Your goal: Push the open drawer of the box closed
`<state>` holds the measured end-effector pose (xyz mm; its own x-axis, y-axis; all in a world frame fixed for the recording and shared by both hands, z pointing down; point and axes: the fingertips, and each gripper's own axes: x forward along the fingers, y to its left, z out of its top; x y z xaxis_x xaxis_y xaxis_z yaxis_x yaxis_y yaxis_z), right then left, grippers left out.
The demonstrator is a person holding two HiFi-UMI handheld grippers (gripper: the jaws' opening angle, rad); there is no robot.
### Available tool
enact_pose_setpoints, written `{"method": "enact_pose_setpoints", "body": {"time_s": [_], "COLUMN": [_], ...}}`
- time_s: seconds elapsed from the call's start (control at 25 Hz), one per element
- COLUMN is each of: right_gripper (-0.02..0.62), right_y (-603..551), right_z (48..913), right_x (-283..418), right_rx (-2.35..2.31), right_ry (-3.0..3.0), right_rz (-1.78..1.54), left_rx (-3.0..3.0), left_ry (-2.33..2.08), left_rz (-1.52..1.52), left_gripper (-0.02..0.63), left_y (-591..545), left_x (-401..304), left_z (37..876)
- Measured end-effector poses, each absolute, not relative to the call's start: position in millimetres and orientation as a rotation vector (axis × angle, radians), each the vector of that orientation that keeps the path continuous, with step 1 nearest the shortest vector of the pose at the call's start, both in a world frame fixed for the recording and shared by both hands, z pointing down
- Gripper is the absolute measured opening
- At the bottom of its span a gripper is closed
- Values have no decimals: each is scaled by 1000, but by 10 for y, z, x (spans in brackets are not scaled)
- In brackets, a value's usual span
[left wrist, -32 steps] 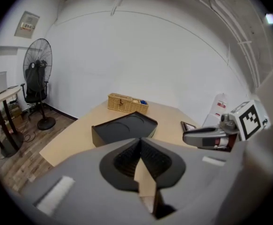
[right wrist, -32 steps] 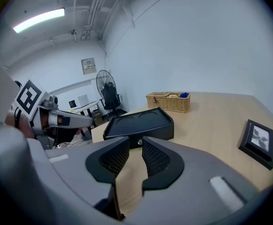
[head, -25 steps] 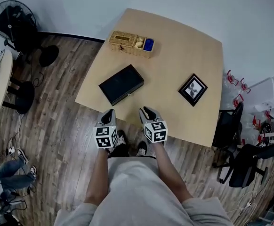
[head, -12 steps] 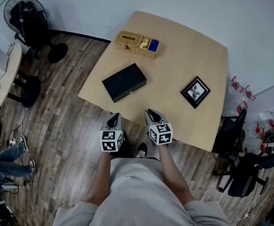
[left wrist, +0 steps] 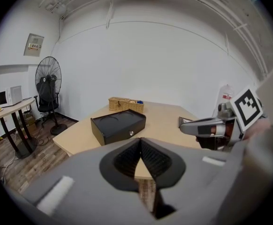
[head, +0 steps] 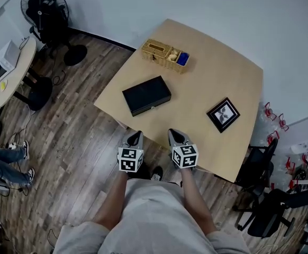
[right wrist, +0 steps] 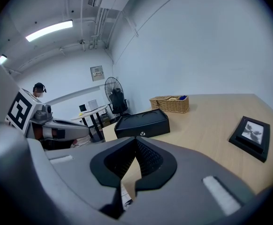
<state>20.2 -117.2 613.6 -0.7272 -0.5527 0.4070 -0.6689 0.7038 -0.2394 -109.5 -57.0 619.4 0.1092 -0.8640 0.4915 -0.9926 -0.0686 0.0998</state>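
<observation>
A black box (head: 146,95) lies on the near left part of the light wooden table (head: 207,83). Its drawer front with a small silver knob (head: 152,108) faces me and looks about flush with the box. Both grippers hang in the air off the table's near edge, short of the box. My left gripper (head: 135,136) is shut, its jaws meeting at the tip (left wrist: 140,140), with the box (left wrist: 118,126) ahead of it. My right gripper (head: 174,134) is shut too and holds nothing (right wrist: 135,140); the box (right wrist: 142,122) is ahead of it.
A wicker basket (head: 164,53) with small items sits at the table's far edge. A framed picture (head: 223,114) lies at the right. A fan (head: 45,15) and a round side table (head: 11,70) stand to the left, and office chairs (head: 262,157) to the right.
The whole view has shifted as the head moved. Both grippers stand a little further back from the box and table edge. They stay shut.
</observation>
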Motion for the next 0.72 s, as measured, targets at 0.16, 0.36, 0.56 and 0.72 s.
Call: {"method": "enact_pose_setpoints", "body": {"time_s": [0.16, 0.36, 0.56, 0.72], "right_gripper": [2, 2, 3, 3], "right_y": [-1175, -1121, -1078, -996], "right_z": [6158, 6198, 6220, 6236], "right_x": [219, 236, 253, 186], "right_rx": [945, 947, 928, 896], "right_ry": [-2593, -2578, -2580, -2581], "right_rz": [535, 550, 544, 529], "left_rx": [1995, 2016, 2004, 1993], "left_ry": [-1817, -1807, -1807, -1818], "left_rz": [426, 435, 418, 407], "left_gripper": [52, 52, 53, 53], "left_y": [-608, -543, -493, -409], "left_x": [-1061, -996, -977, -1034], "left_z": [6161, 6166, 6188, 6173]}}
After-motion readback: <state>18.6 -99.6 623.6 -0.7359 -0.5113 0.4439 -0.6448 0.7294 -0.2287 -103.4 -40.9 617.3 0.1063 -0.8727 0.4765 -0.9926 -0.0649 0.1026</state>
